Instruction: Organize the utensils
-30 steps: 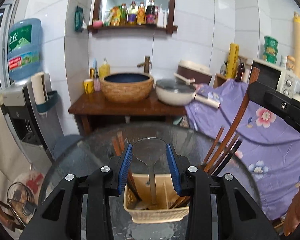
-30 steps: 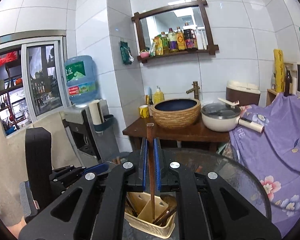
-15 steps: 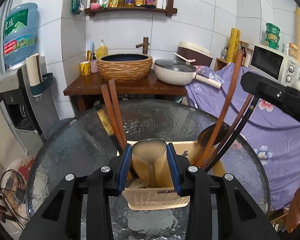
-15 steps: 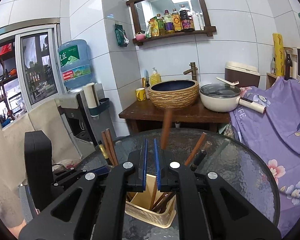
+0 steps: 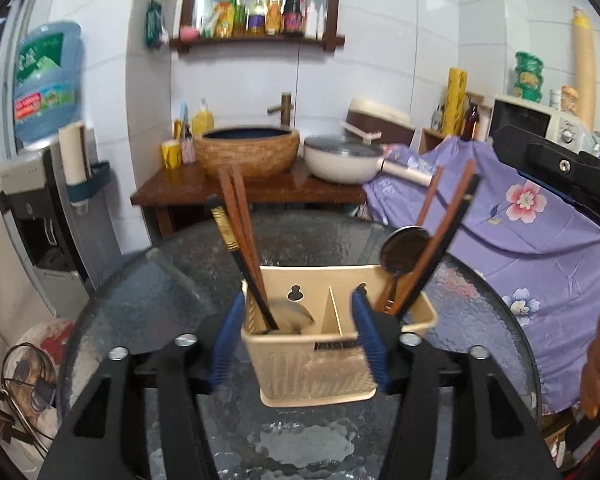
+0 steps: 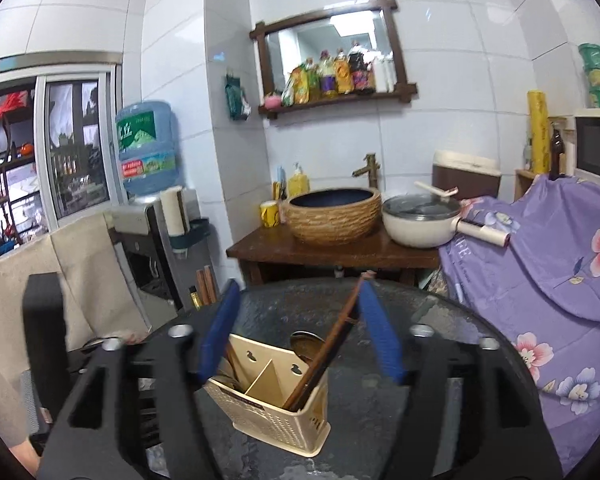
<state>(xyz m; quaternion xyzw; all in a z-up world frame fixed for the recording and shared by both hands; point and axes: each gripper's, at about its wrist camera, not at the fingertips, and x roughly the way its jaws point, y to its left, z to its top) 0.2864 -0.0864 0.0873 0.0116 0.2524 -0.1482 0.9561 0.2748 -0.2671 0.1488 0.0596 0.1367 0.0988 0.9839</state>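
**A:** So, biggest first: round glass desk [image 5: 140, 304], textured and probably slick. Sitting near the middle, the beige utensil caddy [image 5: 316, 372] — thin perforated plastic, light, likely to skate or tip if nudged. Best taken by a side wall, low down, not the divider.

**B:** Yep. Then the contents: dark chopsticks [image 5: 240, 232] leaning out of the left compartment, reddish-brown chopsticks [image 5: 448, 232] and a metal spoon [image 5: 404, 244] in the right one. Stiff, skinny, smooth; pinch mid-shaft, square across the pads. Looks like a ladle bowl [image 5: 290, 316] lying down in the left compartment too.

**A:** Tools? Left tool [image 5: 298, 338] opening, straddling the caddy's front, pads clear of it, holding nothing. Right tool [image 6: 298, 332] opening as well; one brown chopstick [image 6: 328, 344] leaning up between the pads toward the right one, seemingly just let go, contact hard to call.

**B:** In the way: leaning handles splayed both directions, easy to snag. Purple floral cloth [image 5: 540, 240] just past the desk edge, wooden washstand [image 5: 244, 192] behind, well apart.
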